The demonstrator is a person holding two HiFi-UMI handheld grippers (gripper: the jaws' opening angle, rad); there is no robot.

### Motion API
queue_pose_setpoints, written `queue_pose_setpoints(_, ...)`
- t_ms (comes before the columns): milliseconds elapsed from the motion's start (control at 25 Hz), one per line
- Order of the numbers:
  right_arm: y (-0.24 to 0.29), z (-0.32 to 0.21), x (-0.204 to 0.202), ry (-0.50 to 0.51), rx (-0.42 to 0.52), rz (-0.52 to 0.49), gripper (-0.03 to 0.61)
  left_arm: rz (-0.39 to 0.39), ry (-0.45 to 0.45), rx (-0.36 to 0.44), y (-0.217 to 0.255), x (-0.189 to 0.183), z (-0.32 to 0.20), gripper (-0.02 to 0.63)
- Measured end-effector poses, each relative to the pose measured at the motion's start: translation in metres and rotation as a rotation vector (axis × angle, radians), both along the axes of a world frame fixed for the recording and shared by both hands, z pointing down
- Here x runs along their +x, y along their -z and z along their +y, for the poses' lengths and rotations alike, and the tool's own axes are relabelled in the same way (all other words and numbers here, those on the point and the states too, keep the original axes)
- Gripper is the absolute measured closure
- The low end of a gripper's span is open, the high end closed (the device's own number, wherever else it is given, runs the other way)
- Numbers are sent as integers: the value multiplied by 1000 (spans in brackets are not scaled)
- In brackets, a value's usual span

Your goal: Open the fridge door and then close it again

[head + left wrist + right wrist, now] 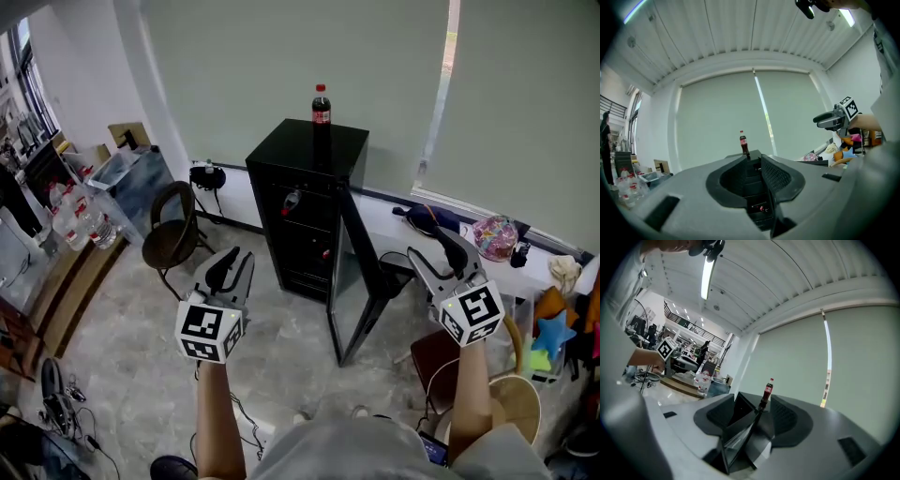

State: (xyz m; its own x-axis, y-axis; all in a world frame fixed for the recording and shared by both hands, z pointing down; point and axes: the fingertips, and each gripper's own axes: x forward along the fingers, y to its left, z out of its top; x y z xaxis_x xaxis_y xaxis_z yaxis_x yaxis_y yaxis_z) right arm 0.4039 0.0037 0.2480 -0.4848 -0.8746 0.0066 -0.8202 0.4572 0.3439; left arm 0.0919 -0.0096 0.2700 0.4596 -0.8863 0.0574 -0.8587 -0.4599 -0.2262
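A small black fridge (305, 164) stands against the back wall, with a cola bottle (321, 104) on its top. Its glass door (356, 272) is swung open toward me, edge-on. Bottles lie on the shelves inside. My left gripper (232, 268) hovers left of the fridge and short of it, jaws apart and empty. My right gripper (439, 255) hangs right of the door, also open and empty. Neither touches the fridge. The left gripper view frames the fridge (754, 187) and the cola bottle (744, 143) between the jaws. The right gripper view frames the door (736, 441) likewise.
A brown round chair (173, 234) stands left of the fridge, beside a clear bin (127, 173) and several water bottles (80, 223). The window sill (487, 267) at right carries clutter, with a stool (511, 398) below. Cables (56, 403) lie on the floor at bottom left.
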Motion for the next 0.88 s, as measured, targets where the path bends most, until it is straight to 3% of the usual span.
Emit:
queue_pose_setpoints(360, -11, -4, -6, 24, -16, 20, 341, 13, -2, 7, 8, 3, 0, 531)
queue_pose_setpoints(880, -69, -36, 16, 39, -143, 158, 342, 12, 4, -150, -48, 26, -1, 531)
